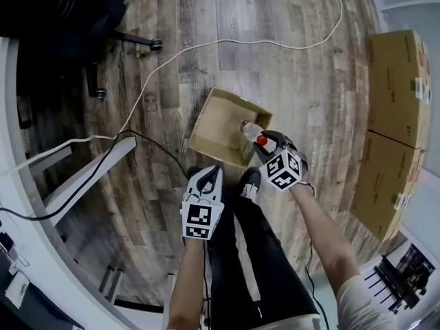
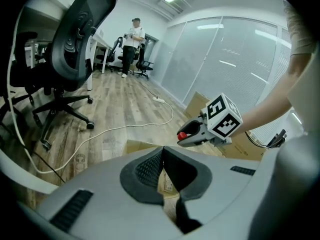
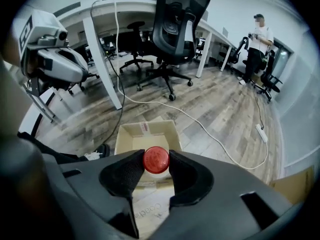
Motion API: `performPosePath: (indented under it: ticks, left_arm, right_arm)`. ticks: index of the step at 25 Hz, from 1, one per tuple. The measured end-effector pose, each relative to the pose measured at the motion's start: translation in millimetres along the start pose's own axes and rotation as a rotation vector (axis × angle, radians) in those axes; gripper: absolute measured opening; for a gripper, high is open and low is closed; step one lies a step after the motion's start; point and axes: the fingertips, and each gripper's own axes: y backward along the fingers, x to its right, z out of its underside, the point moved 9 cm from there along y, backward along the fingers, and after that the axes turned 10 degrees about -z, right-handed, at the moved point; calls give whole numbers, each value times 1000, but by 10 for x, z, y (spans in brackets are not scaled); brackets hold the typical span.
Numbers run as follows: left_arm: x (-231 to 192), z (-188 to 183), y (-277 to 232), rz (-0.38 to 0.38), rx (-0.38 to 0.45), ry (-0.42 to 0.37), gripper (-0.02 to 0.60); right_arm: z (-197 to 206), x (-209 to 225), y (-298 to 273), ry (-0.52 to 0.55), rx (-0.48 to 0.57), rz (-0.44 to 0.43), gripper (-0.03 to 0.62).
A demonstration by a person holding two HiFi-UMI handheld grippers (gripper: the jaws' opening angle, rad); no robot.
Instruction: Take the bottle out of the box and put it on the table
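**Desk:** What have you got in the right claw (image 1: pixel 264 143)?

**Me:** From here I see it clenched on the bottle (image 1: pixel 250 130). In the right gripper view both pads press against the neck just under the red cap (image 3: pixel 156 160), one on each side. The claw points steeply down.

**Desk:** And where does the bottle sit relative to the box (image 1: pixel 206 126)?

**Me:** It hangs over the open box, which stands on the wooden floor (image 1: pixel 302 81). In the head view the clear body overlaps the box's near wall on the right. I can't tell whether its base is clear of the rim. Looking down along the jaws, I see the box's pale inside straight below the cap.

**Desk:** Left claw (image 1: pixel 209 174)?

**Me:** Clenched on nothing. In its own view the two dark pads meet at the tips with no gap. It hovers beside the right one, nearer my legs and well apart from the bottle. It looks across at the right claw's marker cube.

**Desk:** Anything else around?

**Me:** A white cable (image 1: pixel 206 45) trails across the floor past the box. A black office chair (image 1: pixel 69 12) stands by the white counter (image 3: pixel 125 5). Stacked cartons (image 1: pixel 399 81) sit off to my right. A person stands far down the room.
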Motion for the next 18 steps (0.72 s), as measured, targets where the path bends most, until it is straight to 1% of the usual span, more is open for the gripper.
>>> performPosePath:
  ticks: [3, 6, 11, 14, 18]
  left_arm:
    - [39, -181, 199, -15, 12, 6, 15]
    - [137, -374, 431, -29, 18, 16, 15]
    - [364, -739, 793, -29, 33, -3, 14]
    - [469, -941, 1005, -50, 38, 3, 14]
    - [642, -1332, 1321, -96, 62, 22, 15]
  right_arm:
    - [-145, -31, 371, -14, 38, 3, 181]
    - [-294, -108, 761, -5, 66, -4, 181]
    - [-561, -236, 1454, -1, 101, -9, 181]
    - [-774, -335, 1837, 39, 117, -31, 181]
    - [-1128, -442, 2406, 121, 140, -96, 181]
